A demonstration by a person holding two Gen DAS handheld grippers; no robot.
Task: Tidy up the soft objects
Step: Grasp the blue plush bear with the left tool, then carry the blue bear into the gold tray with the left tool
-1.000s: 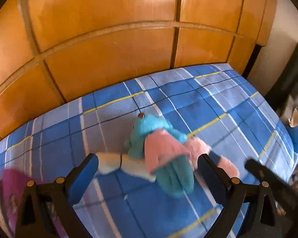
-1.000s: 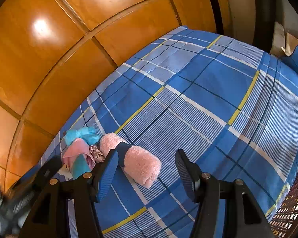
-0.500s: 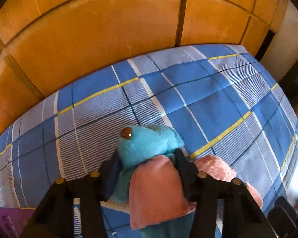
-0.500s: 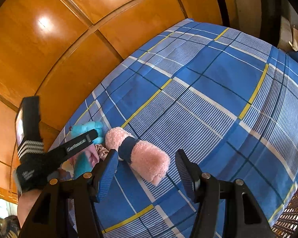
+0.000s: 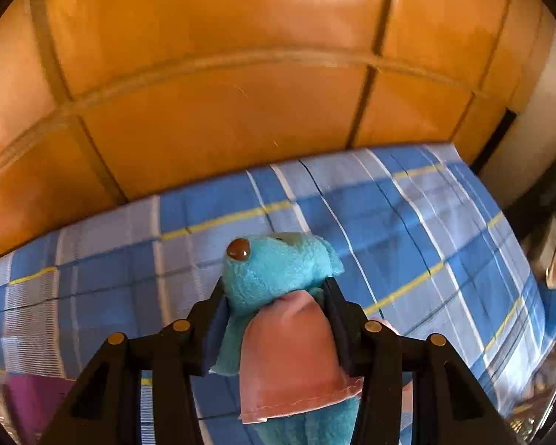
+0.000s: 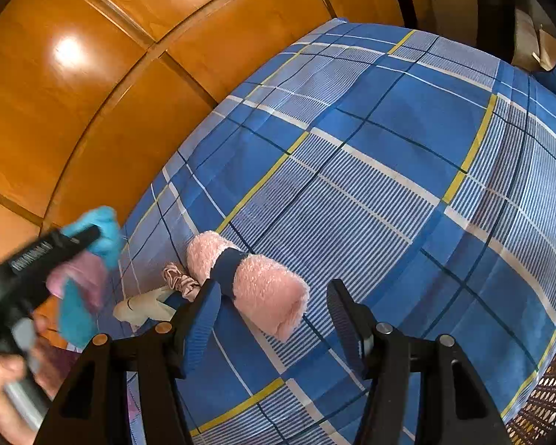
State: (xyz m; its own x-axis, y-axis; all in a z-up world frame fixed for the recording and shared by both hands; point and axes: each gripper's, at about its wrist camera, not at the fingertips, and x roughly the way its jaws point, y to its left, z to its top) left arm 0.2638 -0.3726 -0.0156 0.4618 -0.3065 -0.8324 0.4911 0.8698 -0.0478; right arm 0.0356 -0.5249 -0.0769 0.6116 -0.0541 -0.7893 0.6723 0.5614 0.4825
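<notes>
My left gripper [image 5: 276, 296] is shut on a teal plush toy [image 5: 278, 270] with a brown eye and a pink dress, held up above the blue plaid bed [image 5: 407, 222]. The toy also shows in the right wrist view [image 6: 89, 259], lifted at the left with the left gripper on it. My right gripper [image 6: 274, 304] is open and empty, just above a rolled pink fluffy towel [image 6: 255, 282] with a dark blue band, which lies on the bed [image 6: 389, 129].
A white soft item [image 6: 144, 304] and a small pink patterned cloth [image 6: 179, 278] lie left of the towel. An orange wooden wardrobe [image 5: 222, 92] stands behind the bed. A purple thing [image 5: 33, 404] lies at the lower left. A woven basket [image 6: 545, 400] is at the lower right.
My left gripper closed on the teal plush toy and lifted it off the bed. My right gripper stayed open, hovering over the pink towel.
</notes>
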